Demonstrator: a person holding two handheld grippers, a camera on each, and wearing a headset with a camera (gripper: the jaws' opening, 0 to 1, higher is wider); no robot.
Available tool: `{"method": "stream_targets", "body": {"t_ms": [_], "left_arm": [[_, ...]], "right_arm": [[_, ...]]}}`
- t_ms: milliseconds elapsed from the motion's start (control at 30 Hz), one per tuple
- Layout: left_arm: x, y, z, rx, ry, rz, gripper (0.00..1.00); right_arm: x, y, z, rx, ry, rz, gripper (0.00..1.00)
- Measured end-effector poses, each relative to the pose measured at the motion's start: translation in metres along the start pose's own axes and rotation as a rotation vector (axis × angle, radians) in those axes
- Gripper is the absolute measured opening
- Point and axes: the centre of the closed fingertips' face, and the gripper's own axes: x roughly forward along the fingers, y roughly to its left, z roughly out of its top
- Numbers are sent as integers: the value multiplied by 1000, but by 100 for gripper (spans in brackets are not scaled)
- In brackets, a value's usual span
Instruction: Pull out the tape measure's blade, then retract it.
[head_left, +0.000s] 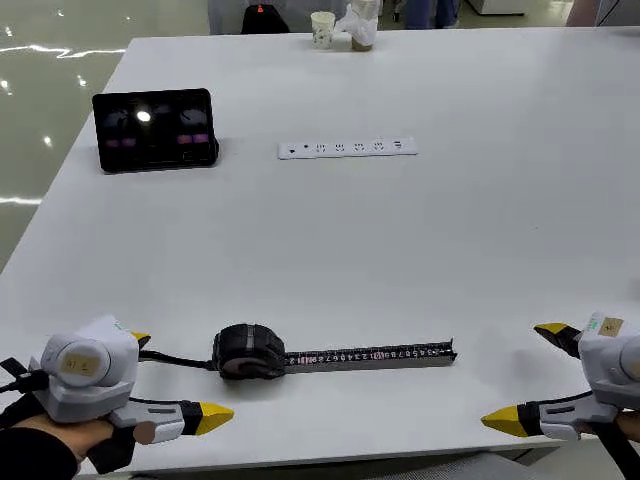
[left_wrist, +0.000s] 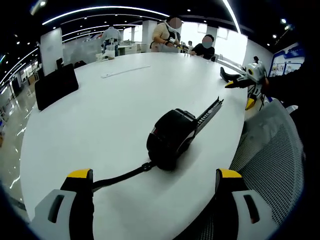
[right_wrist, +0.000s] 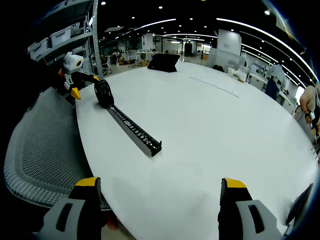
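At 7 o'clock in the head view the left gripper (head_left: 178, 377) has its claw spread wide, holding nothing; at 4 o'clock the right gripper (head_left: 522, 375) is spread and empty too; between them, near the table's (head_left: 450, 250) front edge, lies the black tape measure (head_left: 248, 351), its blade (head_left: 370, 354) out, pointing to 3 o'clock; the case looks hard, a bit heavy and may slide, so pinch its flat sides; the thin blade looks springy, best taken at its end hook (head_left: 450, 351); small numbers run along it, no brand readable; farther off sit a power strip (head_left: 347, 148), a tablet (head_left: 155, 129) and a paper cup (head_left: 322, 28).
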Motion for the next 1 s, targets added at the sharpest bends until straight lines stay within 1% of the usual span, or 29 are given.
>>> {"method": "stream_targets", "body": {"t_ms": [100, 200, 433, 467, 667, 767, 833, 900, 1000], "left_arm": [[1, -4, 1, -12, -2, -2, 99], [3, -7, 3, -5, -2, 9, 99], [6, -13, 16, -11, -24, 20, 99], [7, -14, 16, -13, -25, 21, 99], [14, -22, 22, -11, -20, 19, 99], [17, -26, 26, -12, -27, 18, 99], [19, -31, 27, -10, -27, 5, 99], [20, -29, 29, 16, -34, 30, 99], [23, -34, 30, -13, -33, 15, 99]], "right_arm": [[2, -2, 1, -15, 7, 8, 99], [4, -2, 4, -40, 16, 19, 99], [11, -3, 10, -90, 41, 49, 99], [11, -1, 11, -97, 43, 53, 99], [18, 2, 13, -155, 73, 79, 99], [21, 3, 13, -187, 93, 96, 99], [23, 4, 15, -207, 100, 107, 99], [25, 2, 17, -226, 105, 111, 99], [28, 3, 23, -253, 100, 130, 99]]}}
